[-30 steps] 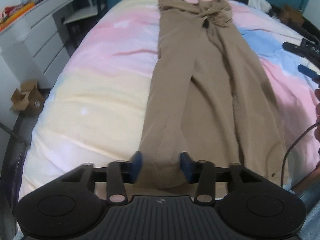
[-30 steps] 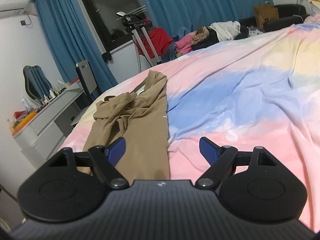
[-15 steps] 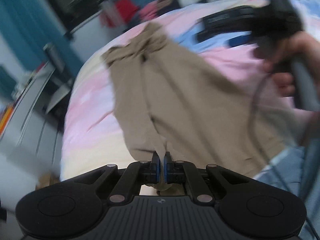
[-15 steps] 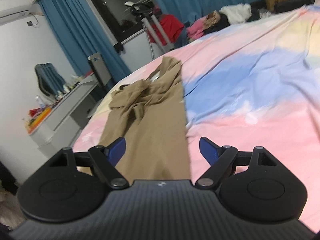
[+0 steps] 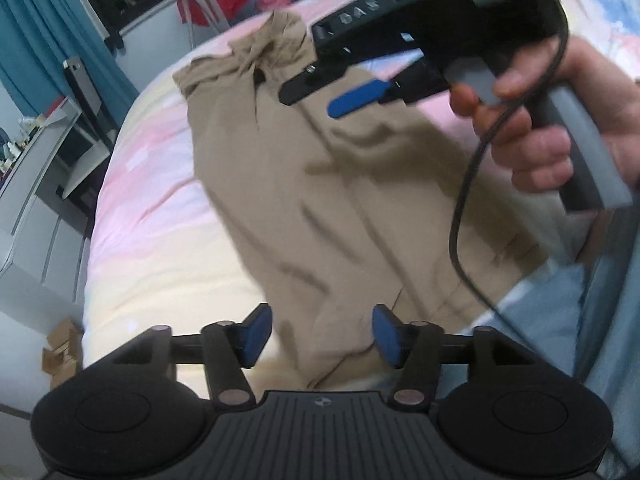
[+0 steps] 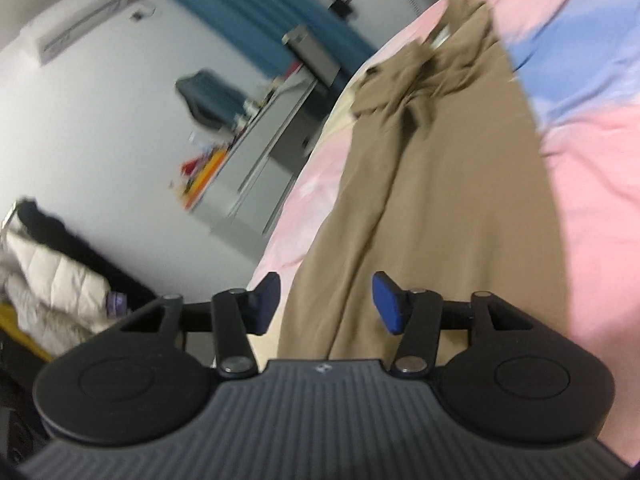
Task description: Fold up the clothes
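Since the earlier frames, the left gripper (image 5: 320, 336) has let go of the trouser hem and its jaws have just been opening, while the right gripper (image 6: 326, 304) has swung over the cloth, its jaws just closing yet still apart. One pair of tan trousers (image 5: 320, 184) lies flat on the pastel bedspread (image 5: 160, 240), long axis running from the near hem to the crumpled waistband at the far end. Fabric lies between both jaw pairs, pinched by neither.

The bed (image 5: 152, 216) is covered by a pastel sheet of pink, yellow and blue. Tan trousers (image 5: 320, 200) are laid lengthwise on it, bunched at the far end.
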### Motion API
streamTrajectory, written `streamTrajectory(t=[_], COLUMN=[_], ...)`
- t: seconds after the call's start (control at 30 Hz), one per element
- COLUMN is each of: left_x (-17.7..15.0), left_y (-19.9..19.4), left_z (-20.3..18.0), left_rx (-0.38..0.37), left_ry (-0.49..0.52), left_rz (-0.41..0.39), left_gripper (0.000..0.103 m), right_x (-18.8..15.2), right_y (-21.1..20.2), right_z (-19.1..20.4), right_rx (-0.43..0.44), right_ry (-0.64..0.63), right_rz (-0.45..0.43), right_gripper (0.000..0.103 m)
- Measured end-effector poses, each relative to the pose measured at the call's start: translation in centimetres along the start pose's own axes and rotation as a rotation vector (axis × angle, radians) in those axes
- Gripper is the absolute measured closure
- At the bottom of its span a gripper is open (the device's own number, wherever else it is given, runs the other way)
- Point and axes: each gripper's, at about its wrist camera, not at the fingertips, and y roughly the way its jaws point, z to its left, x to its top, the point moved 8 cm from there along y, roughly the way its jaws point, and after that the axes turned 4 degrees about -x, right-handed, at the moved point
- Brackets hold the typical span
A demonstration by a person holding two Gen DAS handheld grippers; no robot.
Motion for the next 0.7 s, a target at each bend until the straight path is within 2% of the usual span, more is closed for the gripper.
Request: streamTrajectory(t=[0.1, 0.2, 0.43, 0.5, 0.53, 0.6, 0.63, 0.7], left_x=[-1.2, -0.9, -0.7, -0.6, -0.5, -0.4, -0.4, -0.4], left_y=[1.6, 2.3, 2.8, 2.9, 2.8, 2.5, 2.2, 1.2], left_z=[0.4, 0.4, -1.2, -1.1, -0.9, -0.1, 0.6, 1.6], left_rx=[-0.018, -0.017, 0.004, 0.013, 0.013, 0.019, 0.028, 0.014], left_ry=[-0.014, 0.004, 0.131, 0.13, 0.11, 0.057, 0.018, -0.053], left_rz=[0.079, 0.101, 0.135, 0.133, 0.13, 0.122, 0.116, 0.103], left_gripper=[0.046, 0.046, 0.046, 0.046, 0.053, 0.075, 0.09, 0.094], right_x=[-1.2, -1.8, -0.1, 0.5, 0.8, 1.1, 1.3, 1.5], right_y=[1.4, 1.6, 0.5, 0.1, -0.1, -0.7, -0.9, -1.5], right_z=[0.4, 0.6, -0.4, -0.7, -0.9, -1.4, -1.7, -2.3], right_rx=[-0.013, -0.022, -0.062, -0.076, -0.082, -0.094, -0.099, -0.116], right_ry=[-0.022, -0.053, -0.049, -0.049, -0.047, -0.035, -0.027, -0.016], right_rz=[0.052, 0.068, -0.008, -0.038, -0.051, -0.074, -0.082, -0.098], right_gripper=[0.052, 0.052, 0.052, 0.052, 0.052, 0.052, 0.052, 0.052])
